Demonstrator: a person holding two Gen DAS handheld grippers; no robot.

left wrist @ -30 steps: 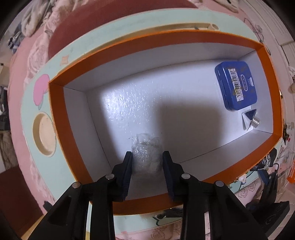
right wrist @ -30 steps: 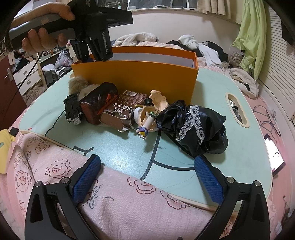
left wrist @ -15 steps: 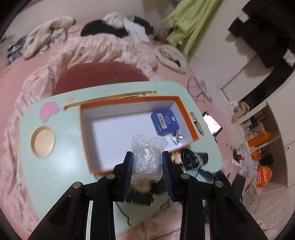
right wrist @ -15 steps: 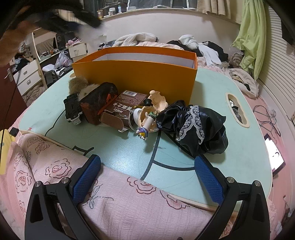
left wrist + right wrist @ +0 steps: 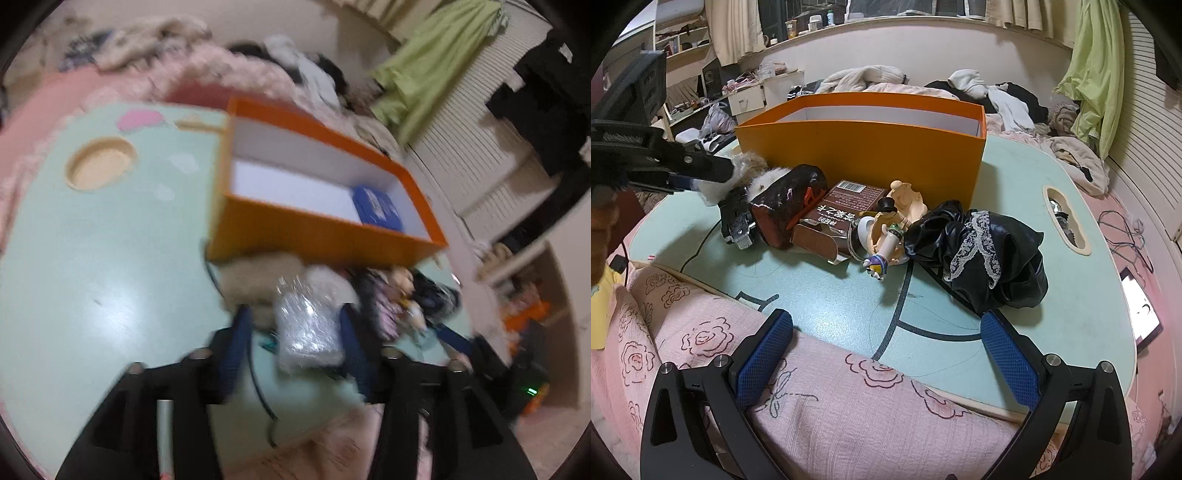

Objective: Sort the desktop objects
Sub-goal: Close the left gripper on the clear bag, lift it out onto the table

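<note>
Now a crinkled clear plastic packet sits between the blue pads of the left tool, whose jaws are opening; a gap shows on the left pad's side, and the blur hides whether the right pad still touches it. The packet is above the mint-green desk, in front of the orange box and just before a heap of clutter at the box's near wall. Inside the box, on its white floor, lies a blue tin at the right end.

From the right wrist view, the heap reads more clearly: a black clip-like object, a dark red pouch, a brown printed carton, a small figurine and a black lace-trimmed cloth, all close together by the box. The right tool has its jaws spread wide with nothing between them, over the desk's near edge and a pink rose-patterned blanket.
</note>
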